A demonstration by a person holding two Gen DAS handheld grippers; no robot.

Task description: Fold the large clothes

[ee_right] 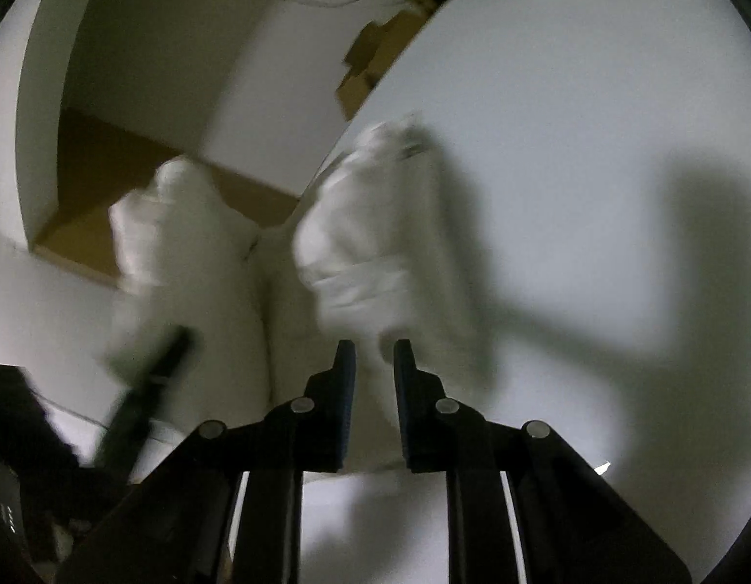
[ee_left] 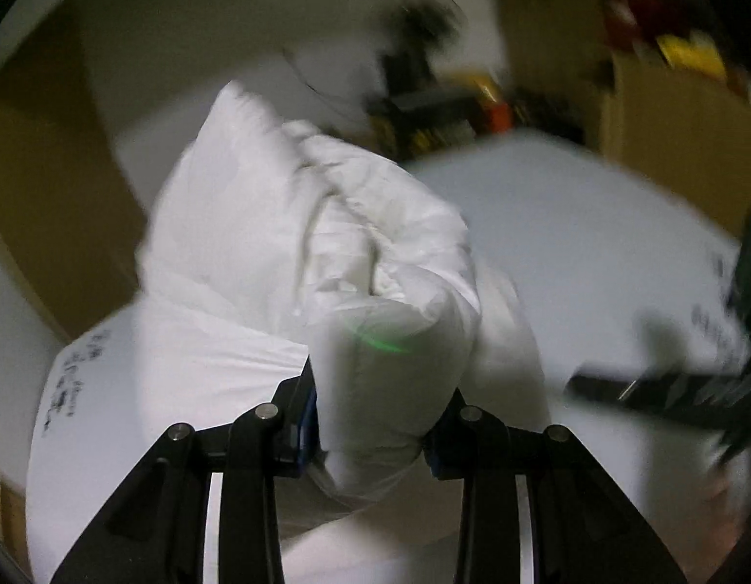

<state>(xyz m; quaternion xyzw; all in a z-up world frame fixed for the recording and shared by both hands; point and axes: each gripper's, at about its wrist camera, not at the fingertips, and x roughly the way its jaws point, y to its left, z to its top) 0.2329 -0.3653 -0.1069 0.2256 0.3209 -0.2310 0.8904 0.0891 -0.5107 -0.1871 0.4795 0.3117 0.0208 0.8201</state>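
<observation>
Fingers (ee_left: 302,404) of the left gripper (ee_left: 380,413) were spread fairly wide, pressed on either side of a fat rolled wad of the white padded garment (ee_left: 278,224) – gripped. The right gripper (ee_right: 373,365) had its fingers (ee_right: 343,370) nearly together, pinching a thin fold of that garment (ee_right: 375,243). Both views blurred. The garment was bunched up, lifted, draping down onto the white tabletop (ee_left: 570,224). Handwritten marks showed at the tabletop's edges. In the right view the other gripper appeared as a dark streak at left. Beyond – brown floor (ee_right: 107,160), cardboard box (ee_left: 667,112), blurred clutter.
</observation>
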